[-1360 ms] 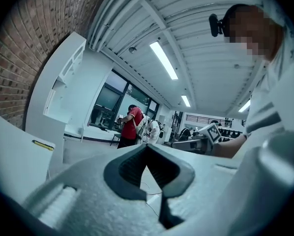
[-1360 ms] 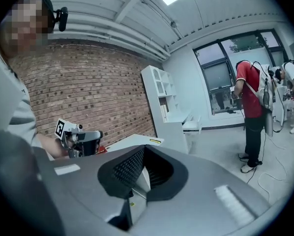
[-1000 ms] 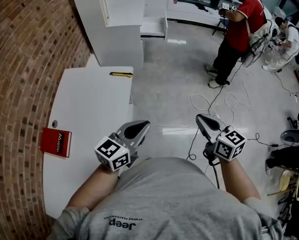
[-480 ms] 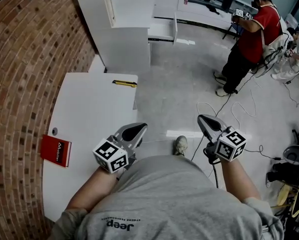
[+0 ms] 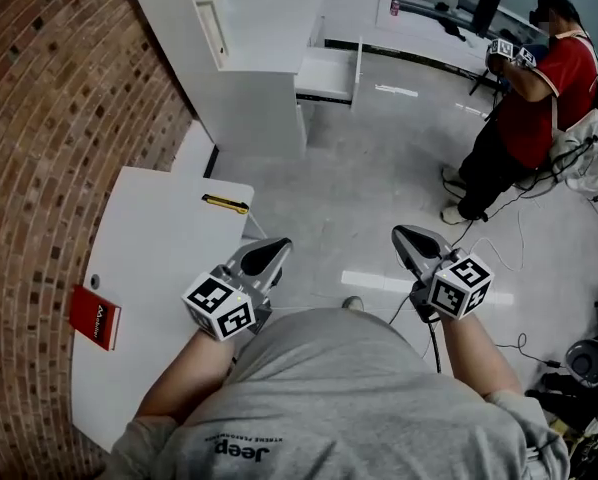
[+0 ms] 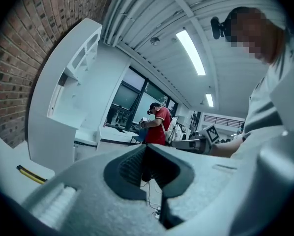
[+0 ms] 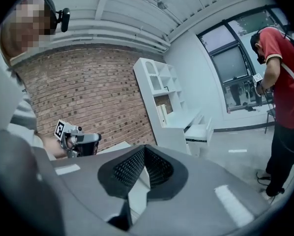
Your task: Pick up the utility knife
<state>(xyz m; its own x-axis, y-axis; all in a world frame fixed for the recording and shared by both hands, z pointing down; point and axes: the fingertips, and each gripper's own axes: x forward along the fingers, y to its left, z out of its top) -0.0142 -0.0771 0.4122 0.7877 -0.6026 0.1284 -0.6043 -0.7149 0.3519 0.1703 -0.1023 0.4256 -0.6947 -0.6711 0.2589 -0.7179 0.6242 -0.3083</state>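
Change: person stepped closer; utility knife (image 5: 224,204) sat nearer the left hand-held gripper (image 5: 266,256) | Knife: lay untouched at far edge of counter (image 5: 149,268) | Jaws: left hand-held gripper and right hand-held gripper (image 5: 411,240) both pressed together, empty | Task: approach only, 0 grasps.

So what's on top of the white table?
A yellow utility knife lies near the far edge of the white table, and a red book by the brick wall. The near corner is hidden behind the person's arm.
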